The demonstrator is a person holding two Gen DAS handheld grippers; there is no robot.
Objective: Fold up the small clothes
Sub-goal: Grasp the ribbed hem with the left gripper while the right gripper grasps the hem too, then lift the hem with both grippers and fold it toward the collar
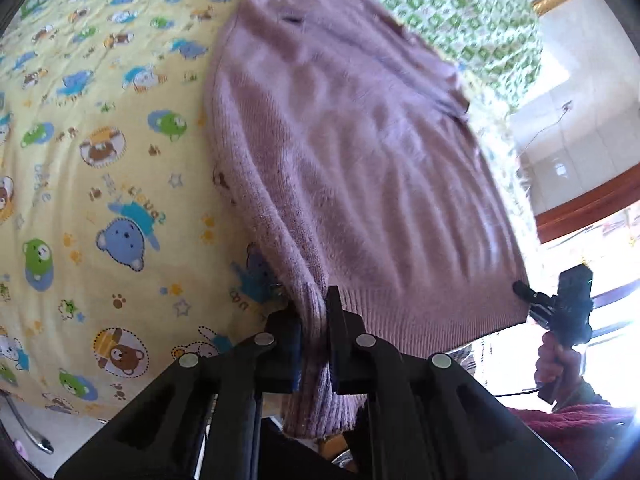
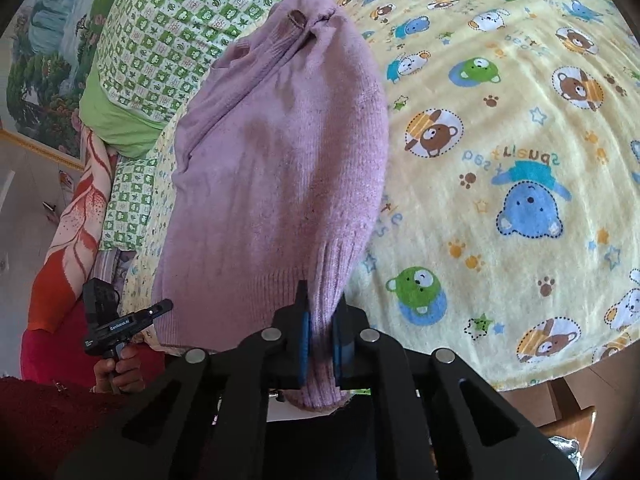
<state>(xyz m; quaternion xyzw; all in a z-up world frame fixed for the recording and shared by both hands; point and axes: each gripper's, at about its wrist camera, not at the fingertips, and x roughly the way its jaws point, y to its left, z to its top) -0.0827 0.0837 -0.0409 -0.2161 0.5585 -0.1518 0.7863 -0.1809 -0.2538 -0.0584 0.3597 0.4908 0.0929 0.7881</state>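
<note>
Both black gripper (image 1: 314,320) frames carry silver round screws and blue pads; the sleeve (image 2: 44,412) is dark red.

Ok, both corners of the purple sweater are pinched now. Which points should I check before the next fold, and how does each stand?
1. Left hand-held gripper shut on the ribbed hem of the purple sweater: ok.
2. Right hand-held gripper shut on the other hem corner: ok.
3. Hem stretched between the two grips without sag: ok.
4. Sweater body smooth: not ok, some ripples.
5. Sleeves tucked in: cannot tell.
6. Yellow bear blanket free beside the sweater: ok.
</note>
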